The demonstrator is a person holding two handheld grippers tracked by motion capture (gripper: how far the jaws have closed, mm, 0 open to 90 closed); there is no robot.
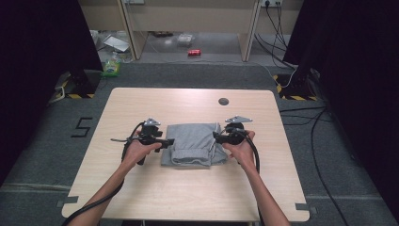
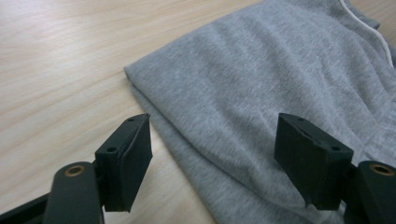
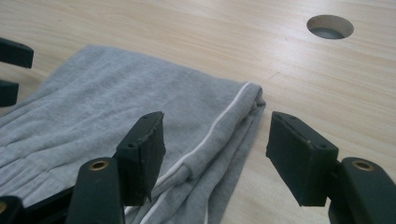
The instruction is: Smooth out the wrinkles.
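Note:
A folded grey garment (image 1: pixel 193 143) with a thin white stripe lies in the middle of the light wooden table (image 1: pixel 188 103). My left gripper (image 1: pixel 168 141) hovers at its left edge. In the left gripper view the gripper (image 2: pixel 212 158) stands open, its jaws clear of the grey cloth (image 2: pixel 261 79) below. My right gripper (image 1: pixel 216 137) is at the garment's right edge. It is open too (image 3: pixel 215 156), above the striped fold (image 3: pixel 116 102), with nothing pinched. The left gripper's jaw tips (image 3: pixel 11 70) show at the far side of the cloth.
A round cable hole (image 1: pixel 223 101) sits in the table behind the garment. On the floor beyond are a green bottle (image 1: pixel 112 66), a red can (image 1: pixel 194 52) and black cables (image 1: pixel 301 117) at the right. Dark curtains hang on both sides.

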